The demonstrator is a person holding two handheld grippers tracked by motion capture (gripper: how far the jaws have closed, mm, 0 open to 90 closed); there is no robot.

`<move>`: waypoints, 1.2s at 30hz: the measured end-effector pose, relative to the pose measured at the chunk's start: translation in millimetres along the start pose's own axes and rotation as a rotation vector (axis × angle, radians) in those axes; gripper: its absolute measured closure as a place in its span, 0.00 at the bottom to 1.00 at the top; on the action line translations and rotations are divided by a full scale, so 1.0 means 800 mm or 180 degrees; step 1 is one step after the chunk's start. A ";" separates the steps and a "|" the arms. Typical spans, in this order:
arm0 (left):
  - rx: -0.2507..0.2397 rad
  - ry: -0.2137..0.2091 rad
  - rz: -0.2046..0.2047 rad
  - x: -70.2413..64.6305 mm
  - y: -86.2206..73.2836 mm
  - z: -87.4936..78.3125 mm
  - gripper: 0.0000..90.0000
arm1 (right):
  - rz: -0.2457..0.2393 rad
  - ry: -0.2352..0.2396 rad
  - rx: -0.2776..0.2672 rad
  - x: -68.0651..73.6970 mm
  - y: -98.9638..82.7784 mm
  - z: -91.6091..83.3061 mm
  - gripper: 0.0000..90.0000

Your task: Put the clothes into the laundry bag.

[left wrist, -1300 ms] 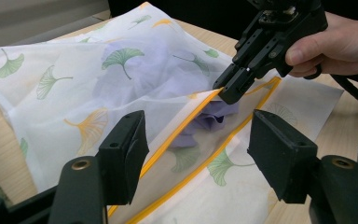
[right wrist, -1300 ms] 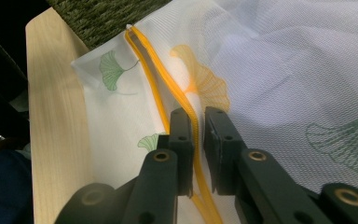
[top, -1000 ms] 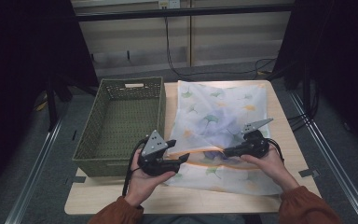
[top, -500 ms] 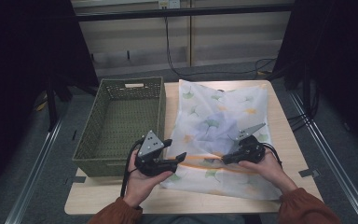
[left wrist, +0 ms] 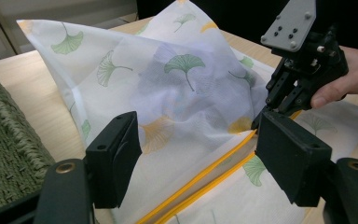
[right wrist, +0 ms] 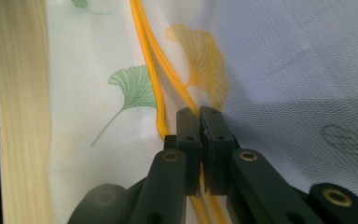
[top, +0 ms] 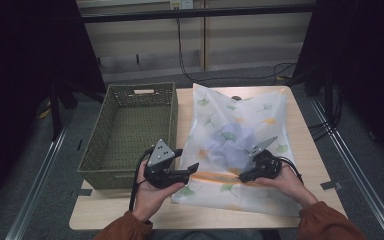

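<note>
Right gripper [right wrist: 199, 114], pressed together, apparently pinching the yellow-edged opening of the ginkgo-printed mesh bag [right wrist: 279, 60] at its 12 o'clock.

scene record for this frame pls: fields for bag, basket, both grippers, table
bag: white mesh zip bag with ginkgo leaf print, lying on the table, upper layer lifted, bluish contents inside
zip edge: orange, parted
basket: green woven basket, left of the bag, nothing seen inside
left gripper: fingers apart, just been opening, bag edge between them without pad contact
right gripper: fingers shut at the orange zip edge
table: light wood
</note>
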State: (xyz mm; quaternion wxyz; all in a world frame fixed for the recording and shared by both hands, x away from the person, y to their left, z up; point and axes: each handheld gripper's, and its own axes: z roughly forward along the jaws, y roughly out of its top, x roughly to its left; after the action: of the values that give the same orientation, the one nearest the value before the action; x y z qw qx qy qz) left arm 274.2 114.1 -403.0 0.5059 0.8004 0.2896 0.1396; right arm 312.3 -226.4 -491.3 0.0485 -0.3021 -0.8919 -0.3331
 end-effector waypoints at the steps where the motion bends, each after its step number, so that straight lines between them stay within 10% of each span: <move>1: 0.0001 0.0003 -0.0001 0.000 0.000 0.000 0.33 | -0.0002 -0.0005 0.0004 0.000 -0.001 -0.001 0.97; 7: 0.0004 0.0015 0.0001 -0.001 -0.001 0.001 0.33 | -0.0065 -0.0339 0.0114 0.000 -0.004 -0.011 0.97; 23: -0.0031 -0.0007 0.0029 -0.004 0.003 0.003 0.33 | -0.0071 -0.0027 -0.0737 0.014 0.030 -0.026 0.79; 30: -0.0051 0.0135 0.0042 -0.004 0.000 0.000 0.32 | -0.0167 -0.0308 -0.0276 0.008 0.032 0.013 0.90; 36: -0.0031 0.0110 0.0046 -0.004 -0.001 -0.003 0.32 | -0.0151 -0.0252 -0.0128 0.006 0.024 0.021 0.94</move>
State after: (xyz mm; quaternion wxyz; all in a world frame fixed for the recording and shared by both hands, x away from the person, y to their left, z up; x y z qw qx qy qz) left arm 270.2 113.9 -402.1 0.5038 0.7975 0.2919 0.1584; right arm 321.6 -202.5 -492.0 -0.0008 -0.2948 -0.8931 -0.3398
